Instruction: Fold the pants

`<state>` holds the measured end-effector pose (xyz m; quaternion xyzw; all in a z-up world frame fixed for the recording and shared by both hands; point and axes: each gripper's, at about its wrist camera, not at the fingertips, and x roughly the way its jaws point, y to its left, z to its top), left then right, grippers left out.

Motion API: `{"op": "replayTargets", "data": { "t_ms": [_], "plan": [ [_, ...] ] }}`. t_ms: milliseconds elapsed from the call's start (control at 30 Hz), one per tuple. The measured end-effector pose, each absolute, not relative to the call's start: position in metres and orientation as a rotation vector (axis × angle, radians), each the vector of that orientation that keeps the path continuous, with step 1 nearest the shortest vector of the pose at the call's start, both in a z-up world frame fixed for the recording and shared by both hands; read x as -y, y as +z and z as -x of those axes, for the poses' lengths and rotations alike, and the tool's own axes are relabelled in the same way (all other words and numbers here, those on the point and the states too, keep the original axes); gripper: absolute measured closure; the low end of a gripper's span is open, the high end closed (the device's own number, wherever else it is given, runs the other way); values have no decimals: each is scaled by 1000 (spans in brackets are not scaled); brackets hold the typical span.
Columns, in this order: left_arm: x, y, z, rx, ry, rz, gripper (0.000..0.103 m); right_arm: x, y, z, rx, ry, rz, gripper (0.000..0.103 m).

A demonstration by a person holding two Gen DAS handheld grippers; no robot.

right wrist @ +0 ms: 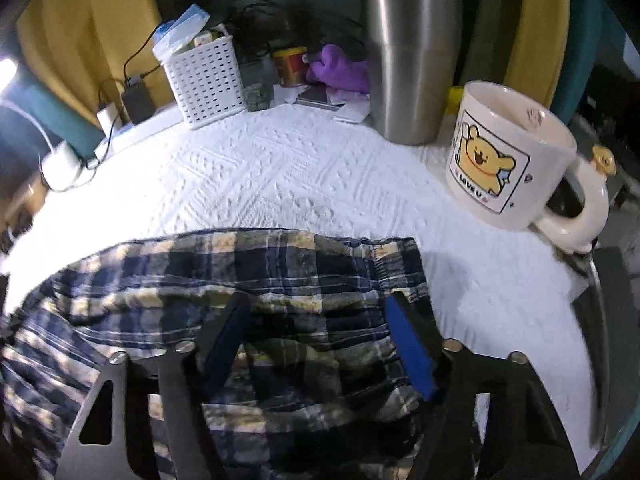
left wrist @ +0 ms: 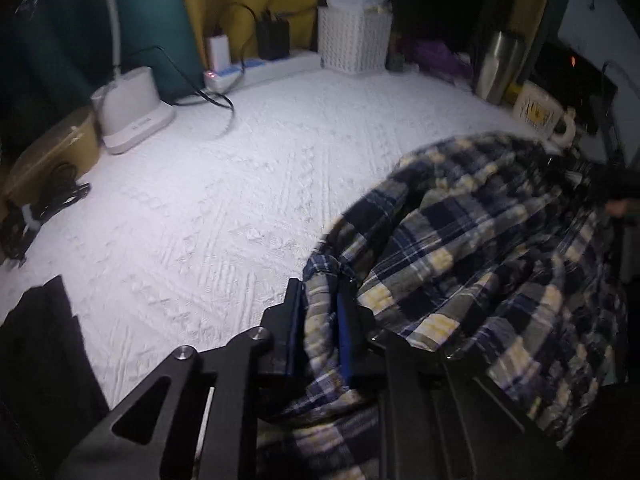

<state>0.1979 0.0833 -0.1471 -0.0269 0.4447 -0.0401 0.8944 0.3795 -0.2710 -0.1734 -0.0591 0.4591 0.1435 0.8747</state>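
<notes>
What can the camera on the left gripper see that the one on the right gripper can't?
Only the left view: the white lamp base and the left gripper, clamped on a bunch of the plaid pants.
Only the right view: a red tin and the right gripper, with plaid cloth between its blue pads.
Both: the pants, white basket, steel tumbler, bear mug and white cloth.

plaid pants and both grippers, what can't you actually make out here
- Navy and yellow plaid pants: motion blur and bunched folds in the left wrist view hide which part is waistband or leg.
- Left gripper: shut on plaid cloth, but its frame cuts off the cloth lower down.
- Right gripper: whether its blue pads press the cloth is unclear.
- Black fabric: cut off by the left edge, unidentifiable.
</notes>
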Motion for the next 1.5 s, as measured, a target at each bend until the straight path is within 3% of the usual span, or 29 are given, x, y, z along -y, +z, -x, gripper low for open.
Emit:
{"op": "replayTargets", "data": {
  "t_ms": [33, 67, 400, 567, 733, 800, 867, 933, 967, 1000, 1033, 1067, 1233, 1333, 1367, 1400, 1433, 1467, 1500],
  "plan": [
    [-86, -143, -194, -905, -67, 72, 91, 272, -176, -381, -976, 313, 106, 94],
    [-91, -137, -191, -882, -48, 86, 93, 273, -177, -381, -970, 312, 99, 99],
    [-130, -88, -215, -635, 24, 106, 89, 289, -160, -384, -885, 249, 82, 102],
    [-155, -116, -231, -769, 174, 67, 57, 298, -168, -383, -925, 227, 72, 101],
    [-179, -138, -215, -846, 247, 93, 56, 299, -165, -381, -942, 247, 77, 101],
    [-176, -135, -211, -832, 210, 96, 44, 300, -163, -383, -947, 261, 69, 100],
    [-166, -127, -213, -797, 165, 86, 19, 301, -160, -383, -937, 256, 66, 99],
    [-156, -123, -221, -785, 129, 79, 18, 302, -158, -384, -932, 253, 60, 95],
    [-153, -123, -226, -792, 118, 77, 18, 303, -158, -384, -935, 250, 61, 79],
    [-151, -125, -234, -806, 105, 69, 18, 305, -158, -384, -935, 247, 62, 32],
    [-148, -126, -238, -813, 101, 60, 18, 306, -159, -385, -942, 257, 54, 4],
    [-146, -129, -245, -821, 95, 40, 18, 308, -160, -387, -940, 275, 45, 0],
    [-144, -146, -271, -891, 59, -27, 19, 309, -163, -396, -958, 293, 60, 0],
    [-149, -154, -279, -921, 30, 10, 30, 309, -164, -409, -956, 324, 30, 1],
    [-151, -156, -280, -928, 21, 33, 36, 309, -165, -412, -968, 341, 22, 7],
    [-151, -157, -280, -930, 16, 46, 39, 306, -170, -418, -991, 363, 16, 24],
    [-151, -158, -279, -934, 2, 59, 48, 303, -174, -422, -1011, 376, 20, 34],
    [-149, -160, -279, -940, -15, 65, 63, 299, -178, -424, -1028, 389, 29, 53],
    [-147, -161, -277, -946, -29, 64, 72, 294, -178, -422, -1007, 391, 58, 57]
  ]
}}
